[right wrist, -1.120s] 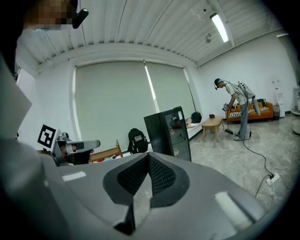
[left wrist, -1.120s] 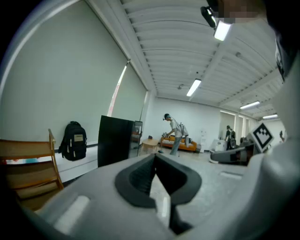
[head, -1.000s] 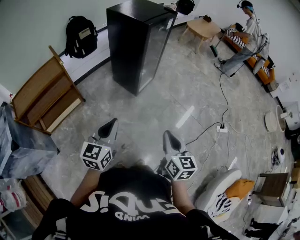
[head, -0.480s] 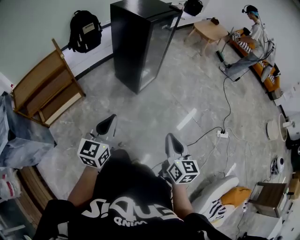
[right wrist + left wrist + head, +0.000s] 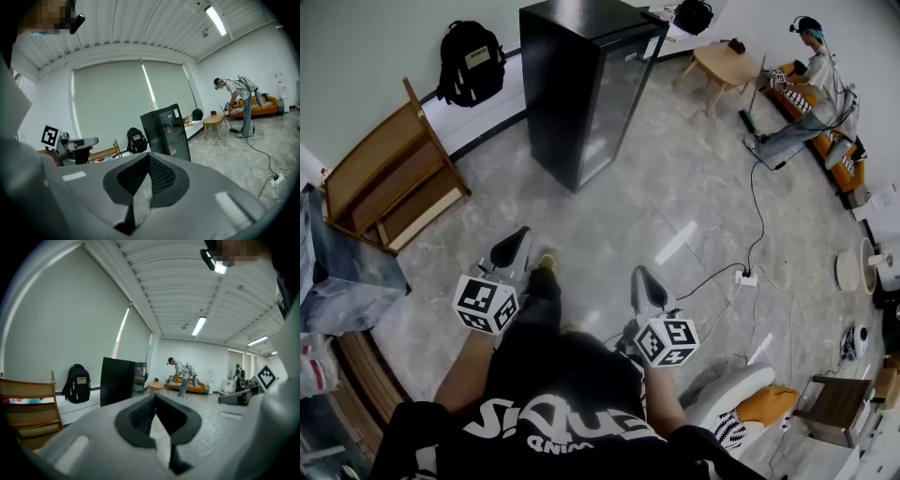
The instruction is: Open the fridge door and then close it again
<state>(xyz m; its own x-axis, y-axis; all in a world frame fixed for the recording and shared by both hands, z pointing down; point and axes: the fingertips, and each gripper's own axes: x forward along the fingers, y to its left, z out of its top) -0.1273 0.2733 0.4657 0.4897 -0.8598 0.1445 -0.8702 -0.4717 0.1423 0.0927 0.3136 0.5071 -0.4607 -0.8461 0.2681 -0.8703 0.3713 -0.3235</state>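
Black fridge [image 5: 581, 84] is standing well ahead across the floor, its glass door [image 5: 617, 94] shut. The power cable [image 5: 752, 202] is trailing to the right, possibly catching a foot on the way. Both the left gripper [image 5: 518, 242] and right gripper [image 5: 640, 277] are clenched empty, likely glancing off the door unless opened.

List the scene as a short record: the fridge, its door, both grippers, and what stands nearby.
fridge: black, upright, across the floor from both grippers
door: glass front, shut
left gripper: shut, empty, apart from fridge
right gripper: shut, empty, apart from fridge
nearby: backpack by the wall; wooden shelf left of fridge
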